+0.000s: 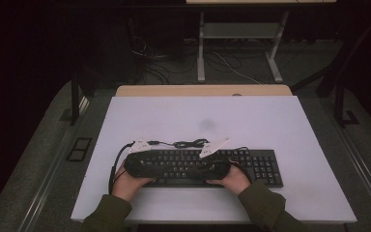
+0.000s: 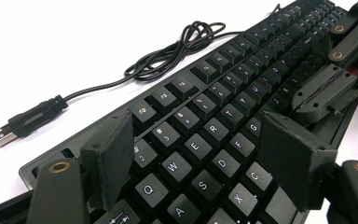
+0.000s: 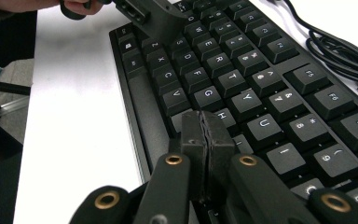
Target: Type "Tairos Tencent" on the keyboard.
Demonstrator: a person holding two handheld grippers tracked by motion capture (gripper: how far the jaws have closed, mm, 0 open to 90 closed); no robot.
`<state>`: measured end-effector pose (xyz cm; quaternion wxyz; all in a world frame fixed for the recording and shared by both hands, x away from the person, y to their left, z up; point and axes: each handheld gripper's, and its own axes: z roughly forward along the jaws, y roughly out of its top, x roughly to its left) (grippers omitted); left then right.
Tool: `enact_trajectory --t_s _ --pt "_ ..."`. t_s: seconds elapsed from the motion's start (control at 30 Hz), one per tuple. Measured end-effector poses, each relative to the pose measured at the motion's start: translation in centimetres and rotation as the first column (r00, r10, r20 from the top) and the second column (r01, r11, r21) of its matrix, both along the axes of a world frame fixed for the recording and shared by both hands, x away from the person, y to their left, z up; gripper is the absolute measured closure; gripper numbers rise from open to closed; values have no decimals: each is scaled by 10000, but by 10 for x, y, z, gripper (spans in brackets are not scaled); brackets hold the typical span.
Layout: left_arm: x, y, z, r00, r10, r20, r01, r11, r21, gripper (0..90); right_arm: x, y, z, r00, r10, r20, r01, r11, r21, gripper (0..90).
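Here we are over a white table (image 1: 251, 116), and lying along its near half is a black keyboard (image 1: 263, 166), long side running left to right, with the person's two hands right on top of its left and middle stretch. Both sleeves come in from the bottom edge of the high view. The left gripper (image 2: 200, 154) sits low over the left end of the keyboard, and look at those jaws: they stand well apart, one block over the number row near the 2 key, the other over by G and C, with the W, E, S and D keys in plain sight between them. Nothing is pinched there; whether the tips actually touch the keys is hard to tell. Now the right gripper (image 3: 208, 140), over the middle of the keyboard: its two jaws are pressed flat together, just a thin seam between them, and nothing caught in that seam. That closed tip sits just at the H key, with U and Y just beyond it; contact with the key can't be made out for sure. In the left gripper view the right gripper comes in from the upper right, low over the home-row keys. Behind the keyboard, on the bare table, its thin black cable (image 2: 168, 56) lies in a loose tangle, and it runs out to a plug (image 2: 25, 123) lying flat and free on the white surface, well clear of both sets of jaws.
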<state>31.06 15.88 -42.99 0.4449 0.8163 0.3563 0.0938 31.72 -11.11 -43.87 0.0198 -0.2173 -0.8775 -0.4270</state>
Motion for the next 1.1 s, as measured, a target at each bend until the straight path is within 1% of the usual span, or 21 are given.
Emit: enact_trajectory --t_s 0.17,0.37,0.57,0.63,0.7,0.73,0.77,0.83,0.97,1.1 --pt "0 -1 1 10000 8 28 -8 10000 1 278 1 -2 1 10000 -56 -61 57 9998 198 857" --pt "0 -2 3 9997 -205 127 204 9998 19 346 2 -6 4 9999 -135 -49 137 9989 437 784" --pt "-1 -4 4 9995 -310 75 310 9995 -4 448 3 -10 7 9996 -295 -46 297 9972 690 694" --pt "0 -6 4 9992 -380 112 380 9993 46 482 4 -12 7 9994 -346 -53 349 9966 744 657" --pt "-1 -7 5 9992 -389 75 389 9992 25 526 4 -14 8 9992 -394 -73 398 9959 814 633" --pt "-1 -9 6 9993 -365 72 366 9993 -1 546 5 -15 8 9993 -385 15 382 9954 875 615" --pt "-1 -9 6 9991 -410 93 410 9991 53 569 4 -15 9 9990 -435 -46 437 9949 914 604" --pt "-1 -11 7 9990 -429 92 428 9991 71 623 5 -18 10 9989 -465 30 460 9941 984 557" --pt "1 -15 8 9985 -538 95 537 9985 120 711 6 -22 11 9978 -657 77 644 9917 1116 482" --pt "2 -21 9 9981 -612 72 611 9981 70 792 7 -26 12 9961 -873 113 853 9889 1214 418"
